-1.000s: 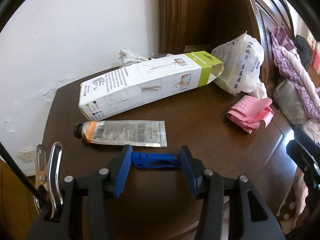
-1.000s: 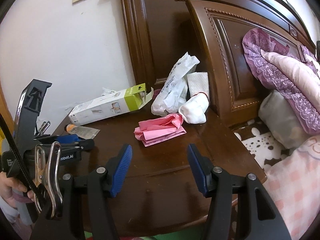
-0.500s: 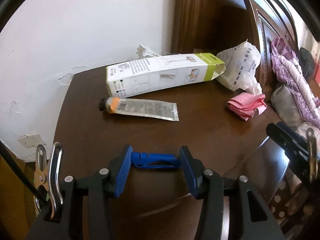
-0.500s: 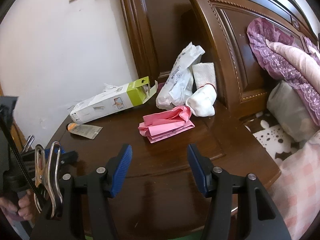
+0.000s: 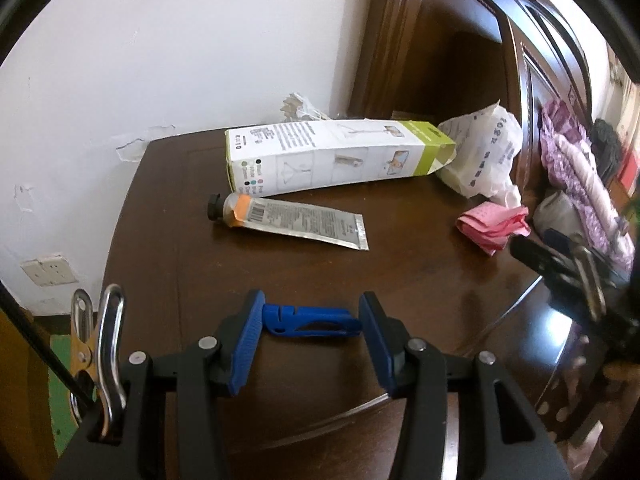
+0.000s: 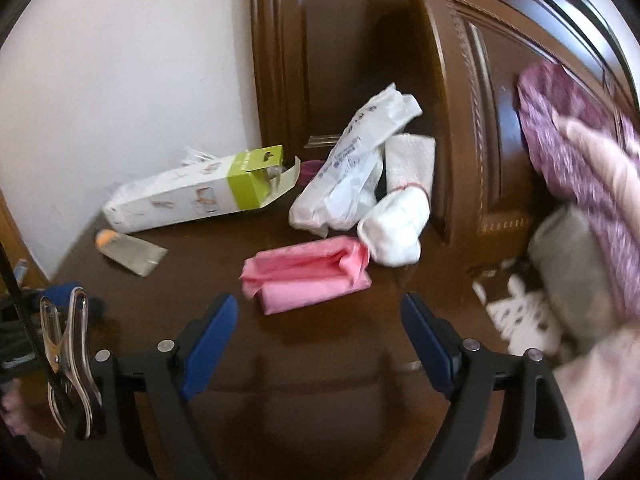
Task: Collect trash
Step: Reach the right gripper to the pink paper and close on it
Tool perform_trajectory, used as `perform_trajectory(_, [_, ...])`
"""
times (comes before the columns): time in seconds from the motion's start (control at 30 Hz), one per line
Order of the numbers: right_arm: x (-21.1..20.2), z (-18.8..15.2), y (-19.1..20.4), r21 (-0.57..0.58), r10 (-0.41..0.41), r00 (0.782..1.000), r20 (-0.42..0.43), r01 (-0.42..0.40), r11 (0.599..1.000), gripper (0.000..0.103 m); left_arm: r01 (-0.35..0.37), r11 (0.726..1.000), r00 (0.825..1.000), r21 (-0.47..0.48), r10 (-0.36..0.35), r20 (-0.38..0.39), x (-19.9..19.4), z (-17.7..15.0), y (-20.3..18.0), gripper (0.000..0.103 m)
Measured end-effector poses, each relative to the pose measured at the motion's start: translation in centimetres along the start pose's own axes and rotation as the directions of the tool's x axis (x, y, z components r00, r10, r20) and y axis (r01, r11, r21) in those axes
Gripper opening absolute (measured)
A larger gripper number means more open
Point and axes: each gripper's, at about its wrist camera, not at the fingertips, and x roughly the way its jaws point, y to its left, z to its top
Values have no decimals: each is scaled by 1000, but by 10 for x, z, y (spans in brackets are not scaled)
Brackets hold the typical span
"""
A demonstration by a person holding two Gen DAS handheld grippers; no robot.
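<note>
Trash lies on a dark wooden nightstand [image 5: 408, 280]: a long white and green carton [image 5: 340, 156] [image 6: 192, 196], a flattened silver tube [image 5: 296, 222] [image 6: 130, 254] with an orange neck, a crumpled pink paper [image 5: 494, 228] [image 6: 308, 280] and a white plastic bag [image 5: 484, 156] [image 6: 352, 172]. My left gripper [image 5: 311, 300] hovers over the near edge, shut on a small blue plastic piece [image 5: 312, 322]. My right gripper [image 6: 319, 302] hangs just short of the pink paper. Its jaws are opening wide and nothing is between them.
A rolled white cloth [image 6: 396, 228] and a folded white towel [image 6: 412, 160] sit by the carved headboard [image 6: 472, 128]. Pillows and purple bedding [image 6: 580, 152] fill the right side. A white wall [image 5: 160, 60] stands behind the nightstand, with crumpled paper [image 5: 298, 106] behind the carton.
My right gripper's jaws have spread wider and it has moved closer to the pink paper. The left gripper has drawn back from the carton and tube, still holding the blue piece.
</note>
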Motion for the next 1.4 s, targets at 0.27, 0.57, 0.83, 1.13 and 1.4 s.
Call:
perform_trajectory(0.27, [20,32,0,-15,36,999,-38,-36,999,85,22,999,1000,-38,-22,-1,-2,2,10,51])
perform_trajectory(0.57, [60,42,-4,28,-1,988,-153,6,1000,86,32,999,999,-20,-31,4,-4,-1,8,51])
perform_trajectory(0.83, [67,28,-10,133,20,986,-163,2,991,88,40,999,999,-4,-40,5,-6,-6,3,51])
perform_trajectory(1.13, [52,16,1,133,10,985,-174,13,991,65,57,998,998,-17,-57,-2,-8,-5,5,51])
perform_trajectory(1.4, [37,7,-9,191,72,988,-136,-46,980,22,61,998,998,-14,-61,4,-12,-5,5,51])
